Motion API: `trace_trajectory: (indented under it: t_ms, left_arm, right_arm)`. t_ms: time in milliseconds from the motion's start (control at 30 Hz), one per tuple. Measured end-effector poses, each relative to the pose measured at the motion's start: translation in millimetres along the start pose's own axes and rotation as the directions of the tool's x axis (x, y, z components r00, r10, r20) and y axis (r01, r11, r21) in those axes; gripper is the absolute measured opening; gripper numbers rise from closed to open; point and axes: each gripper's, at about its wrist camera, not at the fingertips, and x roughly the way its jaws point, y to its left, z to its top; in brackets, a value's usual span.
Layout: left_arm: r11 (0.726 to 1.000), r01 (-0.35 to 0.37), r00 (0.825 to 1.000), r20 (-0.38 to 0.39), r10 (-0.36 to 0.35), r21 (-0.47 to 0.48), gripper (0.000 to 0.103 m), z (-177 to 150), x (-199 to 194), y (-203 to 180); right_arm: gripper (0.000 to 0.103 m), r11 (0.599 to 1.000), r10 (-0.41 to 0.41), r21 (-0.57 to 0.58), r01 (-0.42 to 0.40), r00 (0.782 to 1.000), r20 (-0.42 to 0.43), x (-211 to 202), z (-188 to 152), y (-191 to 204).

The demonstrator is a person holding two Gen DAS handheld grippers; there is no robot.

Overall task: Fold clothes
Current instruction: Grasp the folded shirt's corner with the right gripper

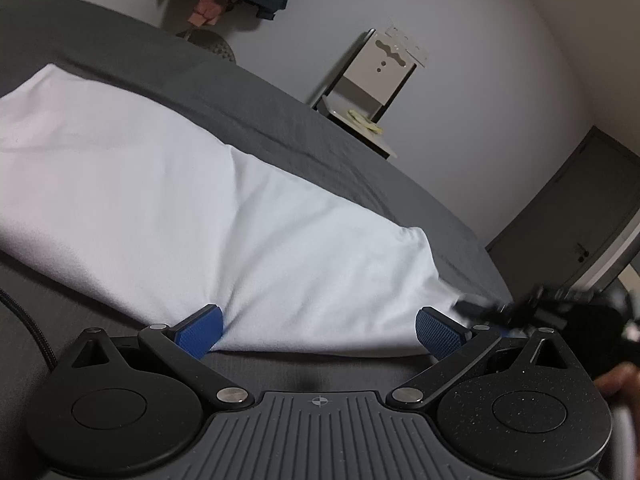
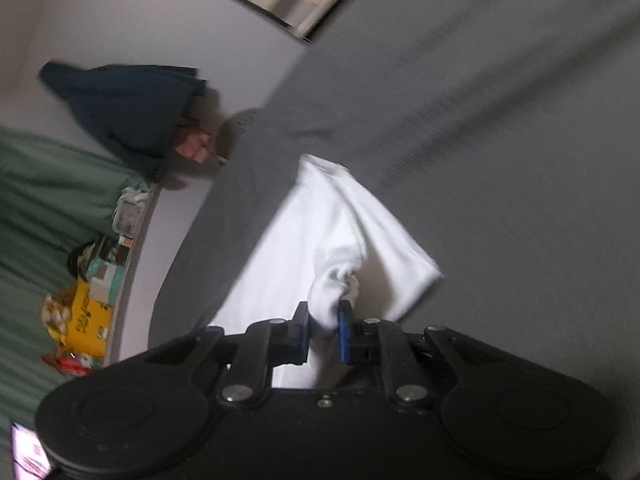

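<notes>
A white garment [image 1: 160,200] lies spread on a dark grey bed sheet [image 1: 280,120]. My left gripper [image 1: 318,330] is open and low over the sheet, its blue pads [image 1: 202,330] on either side of the garment's near edge. In the right wrist view the same white garment [image 2: 332,236] is lifted off the grey sheet [image 2: 500,160] in a bunched fold. My right gripper [image 2: 323,332] is shut on that fold, the cloth pinched between its blue pads [image 2: 344,332]. The right gripper [image 1: 520,312] shows blurred at the garment's right corner in the left wrist view.
A bedside stand [image 1: 360,120] stands by the white wall beyond the bed, and a dark door [image 1: 580,220] is at the right. Another person's hand [image 1: 206,14] and dark sleeve [image 2: 128,112] are at the far side of the bed. A cluttered shelf [image 2: 92,288] runs along the green curtain [image 2: 40,200].
</notes>
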Motion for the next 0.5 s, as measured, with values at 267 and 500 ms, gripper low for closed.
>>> trace_trajectory:
  t_ms: [267, 500]
  left_arm:
    - [0.999, 0.031, 0.999, 0.033, -0.031, 0.012, 0.103, -2.8, -3.6, -4.0]
    - [0.997, 0.06, 0.998, 0.03, -0.061, 0.042, 0.103, -5.1, -8.1, -10.8]
  right_arm:
    - [0.012, 0.953, -0.005, -0.3, 0.04, 0.993, 0.117, -5.7, -1.1, 42.2]
    - [0.012, 0.977, -0.13, -0.165, 0.134, 0.991, 0.034, 22.1, 3.4, -4.5]
